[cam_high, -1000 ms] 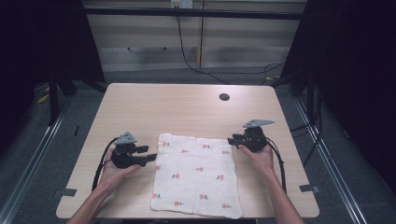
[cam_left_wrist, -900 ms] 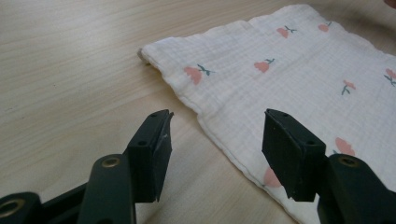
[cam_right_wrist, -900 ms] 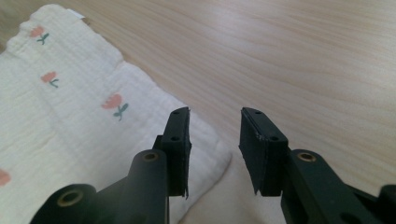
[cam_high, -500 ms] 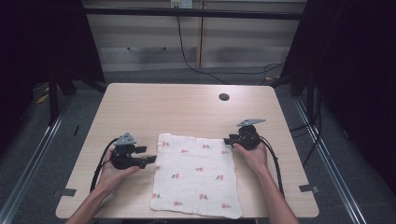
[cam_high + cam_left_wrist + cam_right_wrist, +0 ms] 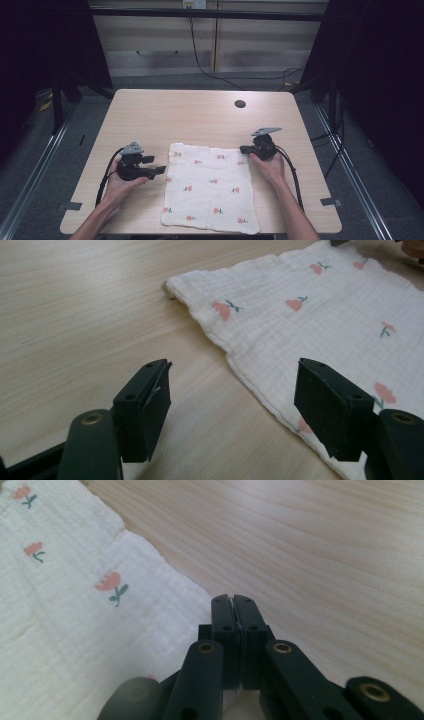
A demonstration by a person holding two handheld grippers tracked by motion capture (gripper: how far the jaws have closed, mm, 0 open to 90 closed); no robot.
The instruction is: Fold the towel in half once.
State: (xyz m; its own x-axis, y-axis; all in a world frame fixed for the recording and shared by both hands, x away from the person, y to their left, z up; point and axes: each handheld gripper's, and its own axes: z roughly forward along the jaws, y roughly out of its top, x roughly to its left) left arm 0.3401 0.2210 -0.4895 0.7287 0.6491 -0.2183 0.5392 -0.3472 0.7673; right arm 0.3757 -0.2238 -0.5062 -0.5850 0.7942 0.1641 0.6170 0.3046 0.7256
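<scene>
Here, left gripper [image 5: 230,405] jaws wide; right gripper [image 5: 233,602] jaws pressed together, both beside cloth [image 5: 210,185].

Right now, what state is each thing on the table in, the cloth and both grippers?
Cloth: spread flat on the table, unfolded, one edge hanging at the near side.
Left gripper: open, low over the cloth's left edge, gripping nothing.
Right gripper: shut at the cloth's far right corner; whether it pinches fabric is unclear.
</scene>
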